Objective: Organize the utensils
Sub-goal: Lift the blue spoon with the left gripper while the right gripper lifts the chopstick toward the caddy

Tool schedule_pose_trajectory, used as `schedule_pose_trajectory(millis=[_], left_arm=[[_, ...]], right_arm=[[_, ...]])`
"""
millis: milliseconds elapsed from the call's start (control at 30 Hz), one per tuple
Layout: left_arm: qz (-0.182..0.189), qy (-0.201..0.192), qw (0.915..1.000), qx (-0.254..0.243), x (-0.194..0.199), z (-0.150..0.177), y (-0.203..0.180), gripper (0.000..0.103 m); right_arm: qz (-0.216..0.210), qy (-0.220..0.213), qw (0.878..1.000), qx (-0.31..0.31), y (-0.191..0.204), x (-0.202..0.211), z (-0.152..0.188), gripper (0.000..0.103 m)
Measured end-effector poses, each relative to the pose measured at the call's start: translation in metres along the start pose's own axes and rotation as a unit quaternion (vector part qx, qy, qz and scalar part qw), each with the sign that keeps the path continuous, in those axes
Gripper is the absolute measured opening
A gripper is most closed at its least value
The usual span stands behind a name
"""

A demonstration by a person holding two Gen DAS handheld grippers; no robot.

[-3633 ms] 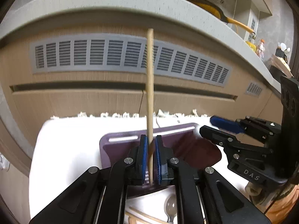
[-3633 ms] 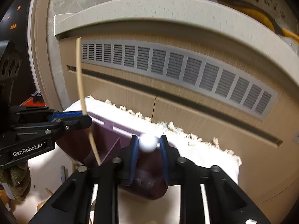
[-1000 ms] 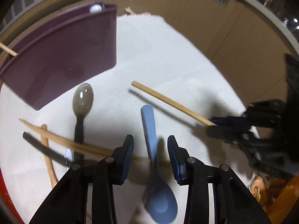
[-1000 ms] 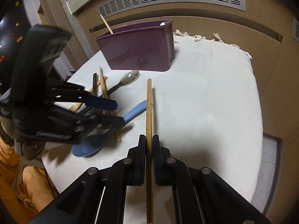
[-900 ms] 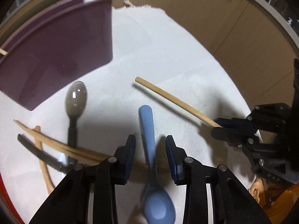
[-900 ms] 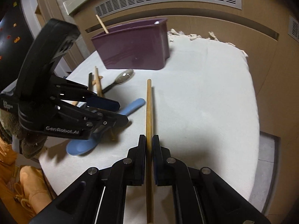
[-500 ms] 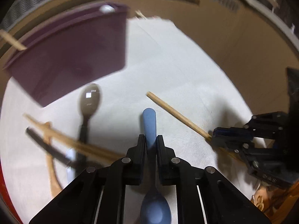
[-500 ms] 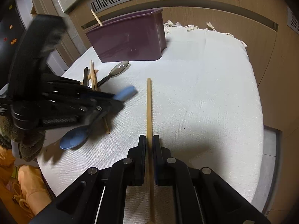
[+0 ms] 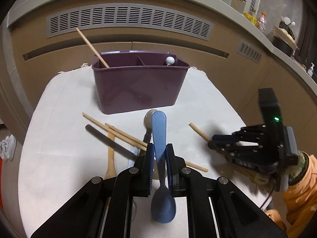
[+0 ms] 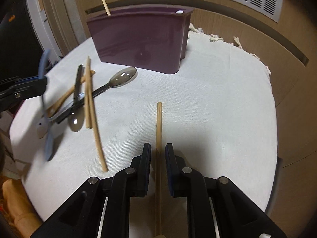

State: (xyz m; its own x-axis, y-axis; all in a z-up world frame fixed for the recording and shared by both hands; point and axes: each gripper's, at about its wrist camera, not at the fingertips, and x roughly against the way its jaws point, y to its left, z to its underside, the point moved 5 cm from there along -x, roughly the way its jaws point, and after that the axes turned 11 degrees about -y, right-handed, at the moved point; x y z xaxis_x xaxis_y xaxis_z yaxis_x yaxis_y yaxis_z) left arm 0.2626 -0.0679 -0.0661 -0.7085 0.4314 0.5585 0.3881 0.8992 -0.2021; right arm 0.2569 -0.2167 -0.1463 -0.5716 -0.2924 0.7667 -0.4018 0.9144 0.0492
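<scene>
- Utensils: loose pile on the white cloth (image 9: pixel 59 138) in front of the purple caddy (image 9: pixel 138 87), near the left gripper.
- Caddy: upright at the far side of the cloth, split by a divider; left compartment with one chopstick (image 9: pixel 92 47) leaning out to the left; right end with a white knob (image 9: pixel 170 60) poking above the rim, its stem hidden inside.
- Pile: two chopsticks (image 9: pixel 118 132), wooden spoon (image 9: pixel 111 158), black handle (image 9: pixel 107 140), clear grey spoon (image 10: pixel 120 79); overlapping, lower parts hidden under one another.
- Left gripper (image 9: pixel 159 158): clamped on the blue spoon (image 9: pixel 159 138), handle pointing towards the caddy, bowl near the camera.
- Right gripper (image 10: pixel 158 158): jaws opening, narrow gap, lone chopstick (image 10: pixel 158 123) between them, pads not pressing; near end cut off by the frame.
- Blue spoon in the right view: motion-blurred.
</scene>
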Motion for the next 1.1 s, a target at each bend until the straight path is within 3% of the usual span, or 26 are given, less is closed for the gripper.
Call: schedule_pose_trajectory(millis=[267,900,1000,1100], left_arm=[[0.008,-0.006,0.9997,0.021,0.009,0.007,0.012,0.012],[-0.005,-0.044,0.9990,0.005,0.075,0.010,-0.006,0.012],[-0.006,-0.027,0.9996,0.003,0.068,0.012,-0.003,0.013],[-0.007,0.022,0.9997,-0.001,0.041,0.019,0.001,0.014]], right_arm=[[0.009,-0.001,0.999,0.035,0.015,0.007,-0.001,0.007],[-0.034,-0.136,0.990,0.020,0.057,0.120,-0.021,0.007],[-0.032,-0.140,0.989,0.027,0.060,0.124,-0.021,0.007],[-0.037,-0.123,0.991,0.027,0.059,0.112,-0.019,0.007]])
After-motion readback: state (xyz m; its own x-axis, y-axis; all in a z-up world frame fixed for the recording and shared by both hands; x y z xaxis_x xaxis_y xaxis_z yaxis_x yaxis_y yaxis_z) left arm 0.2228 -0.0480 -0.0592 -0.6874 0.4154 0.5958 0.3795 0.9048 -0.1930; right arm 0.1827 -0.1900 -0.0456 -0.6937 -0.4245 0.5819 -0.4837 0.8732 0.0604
